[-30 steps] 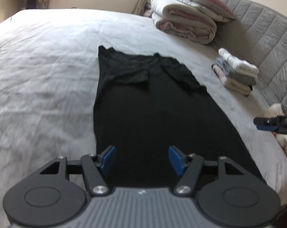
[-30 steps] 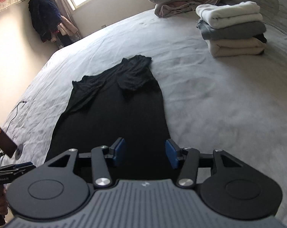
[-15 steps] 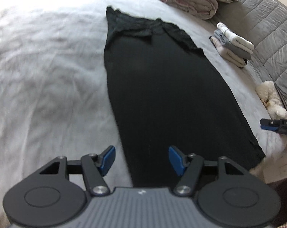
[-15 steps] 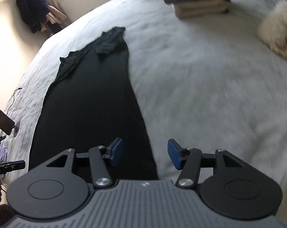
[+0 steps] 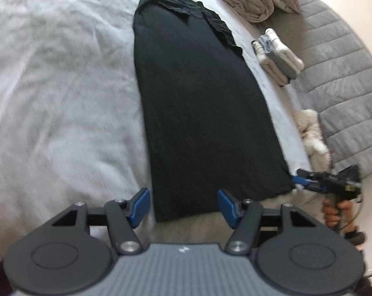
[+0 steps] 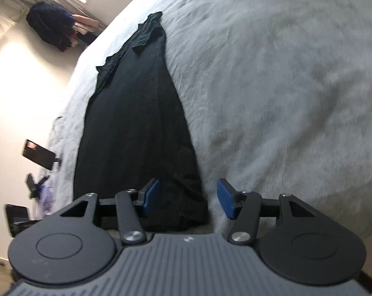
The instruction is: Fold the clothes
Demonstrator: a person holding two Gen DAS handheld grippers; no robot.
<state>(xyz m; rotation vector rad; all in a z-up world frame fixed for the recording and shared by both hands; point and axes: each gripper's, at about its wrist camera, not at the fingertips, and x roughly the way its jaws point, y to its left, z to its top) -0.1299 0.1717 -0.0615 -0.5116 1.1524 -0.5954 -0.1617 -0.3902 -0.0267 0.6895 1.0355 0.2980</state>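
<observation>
Black dress (image 5: 198, 103) lies flat lengthwise on the grey bed (image 5: 62, 86), hem nearest. Thin, limp fabric; likely light, will sag. Best taken at the hem corners. Left claw (image 5: 183, 206) wide open, empty, hem corner at 12 o'clock. Right claw (image 6: 188, 198) wide open, empty, straddling the other corner.

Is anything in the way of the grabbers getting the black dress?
Nothing visible. The black dress lies flat on the bed, its near hem right ahead of the open left gripper and right gripper.
</observation>
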